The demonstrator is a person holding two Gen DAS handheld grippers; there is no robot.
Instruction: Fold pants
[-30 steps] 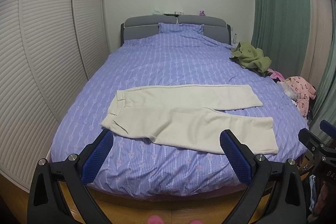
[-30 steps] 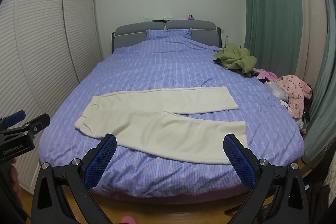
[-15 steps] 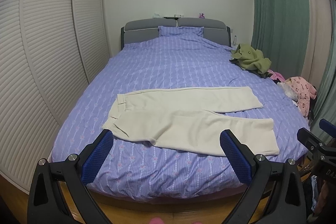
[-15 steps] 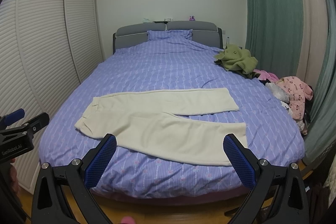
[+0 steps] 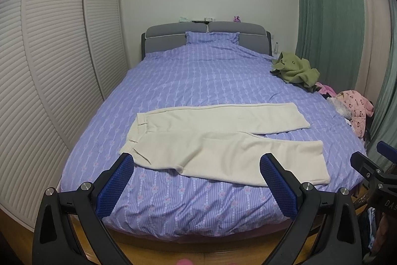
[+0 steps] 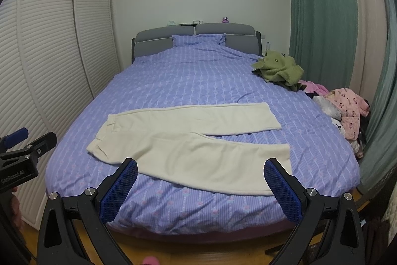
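Observation:
Cream pants (image 5: 218,138) (image 6: 188,140) lie flat across the near part of the purple bed cover (image 5: 203,76) (image 6: 188,76), waistband to the left and both legs spread apart toward the right. My left gripper (image 5: 197,163) is held open in front of the bed's foot, short of the pants and holding nothing. My right gripper (image 6: 201,167) is open too, at the same distance, with nothing between its blue pads. Each gripper shows at the edge of the other's view.
A green garment (image 5: 296,70) and a pile of pink clothes (image 5: 353,106) sit along the bed's right side. White louvred wardrobe doors (image 5: 49,61) run along the left, green curtains (image 5: 330,16) along the right. Grey headboard (image 5: 206,37) at the far end.
Both views have tilted up a little, so the bed and pants sit slightly lower in frame. The pants have not moved and both grippers stay open.

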